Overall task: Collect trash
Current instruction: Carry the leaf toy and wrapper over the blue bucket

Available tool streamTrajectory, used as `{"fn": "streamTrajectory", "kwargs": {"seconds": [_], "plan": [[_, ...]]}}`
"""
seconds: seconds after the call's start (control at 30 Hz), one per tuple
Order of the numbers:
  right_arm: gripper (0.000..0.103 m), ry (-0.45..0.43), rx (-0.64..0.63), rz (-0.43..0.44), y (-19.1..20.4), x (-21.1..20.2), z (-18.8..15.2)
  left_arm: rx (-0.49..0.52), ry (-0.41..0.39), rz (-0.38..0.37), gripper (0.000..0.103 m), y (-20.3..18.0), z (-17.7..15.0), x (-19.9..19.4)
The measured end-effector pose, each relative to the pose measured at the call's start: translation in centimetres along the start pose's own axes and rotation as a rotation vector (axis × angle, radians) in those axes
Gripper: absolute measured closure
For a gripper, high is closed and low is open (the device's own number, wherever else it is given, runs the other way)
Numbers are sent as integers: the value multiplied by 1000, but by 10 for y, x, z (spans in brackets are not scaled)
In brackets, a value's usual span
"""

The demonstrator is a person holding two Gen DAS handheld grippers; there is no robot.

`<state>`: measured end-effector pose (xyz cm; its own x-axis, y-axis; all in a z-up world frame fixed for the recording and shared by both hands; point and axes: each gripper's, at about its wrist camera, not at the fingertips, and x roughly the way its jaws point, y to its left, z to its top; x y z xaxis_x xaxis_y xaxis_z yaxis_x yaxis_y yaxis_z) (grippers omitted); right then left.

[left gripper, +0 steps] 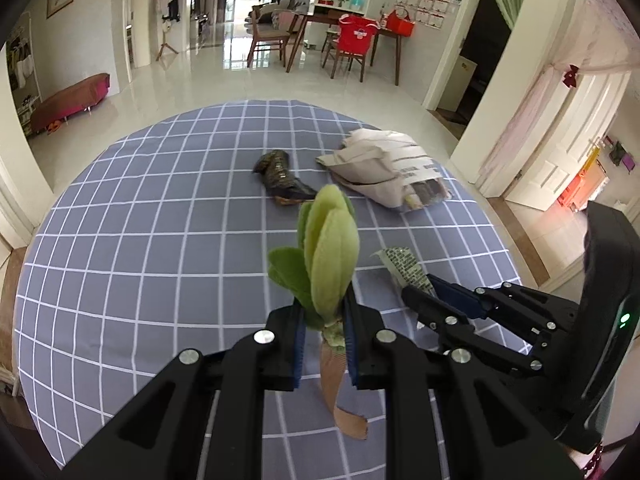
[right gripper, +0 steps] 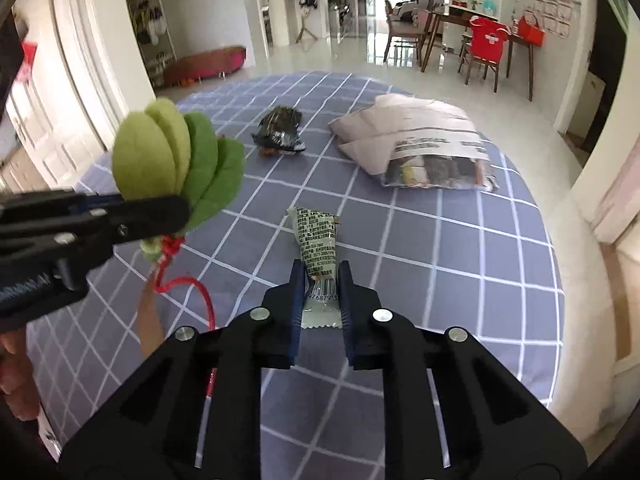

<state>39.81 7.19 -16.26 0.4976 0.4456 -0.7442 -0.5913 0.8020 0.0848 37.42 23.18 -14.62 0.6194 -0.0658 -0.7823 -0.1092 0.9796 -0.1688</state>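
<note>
Green felt leaves make up the soft plush bud (left gripper: 330,256) that the left gripper (left gripper: 325,334) grasps at its base, both fingers (left gripper: 299,340) pressed against it; a tan ribbon (left gripper: 338,392) hangs below, and in the right wrist view a red cord (right gripper: 192,288) trails from it at lower left. The right gripper (right gripper: 322,300) is clenched on a pale green snack wrapper (right gripper: 316,240), lying in the centre of that frame on the table (right gripper: 460,280), which wears a grey-blue cloth with white grid lines. Dense small print covers the wrapper but is too fine to read; a barcode near the fingers shows digits that look like 97687.

Further up the frame lie a dark crumpled wrapper (right gripper: 280,132), its print unreadable, and to its right a white paper bag (right gripper: 420,136) with blurred lines of grey text and an open mouth showing packets inside. Both sit well apart from the held wrapper, with bare cloth between them. The rounded edge of the table curves along the right of the frame, with glossy floor (left gripper: 224,80) beyond it.
</note>
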Motion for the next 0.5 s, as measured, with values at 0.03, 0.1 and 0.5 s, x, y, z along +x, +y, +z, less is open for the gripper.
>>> {"fn": "streamTrajectory", "kwargs": {"seconds": [0.03,0.1,0.5], "plan": [[86,-13,19,13,-6,-7,-2,6,2,-8,87,-5,0,-1],[87,-33,51,36,-14,-18,-7,16,6,-32,87,-18,-1,-2],[87,-210,283,27,-116,-129,-76,212,2,-190,87,-157,-14,-16]]}}
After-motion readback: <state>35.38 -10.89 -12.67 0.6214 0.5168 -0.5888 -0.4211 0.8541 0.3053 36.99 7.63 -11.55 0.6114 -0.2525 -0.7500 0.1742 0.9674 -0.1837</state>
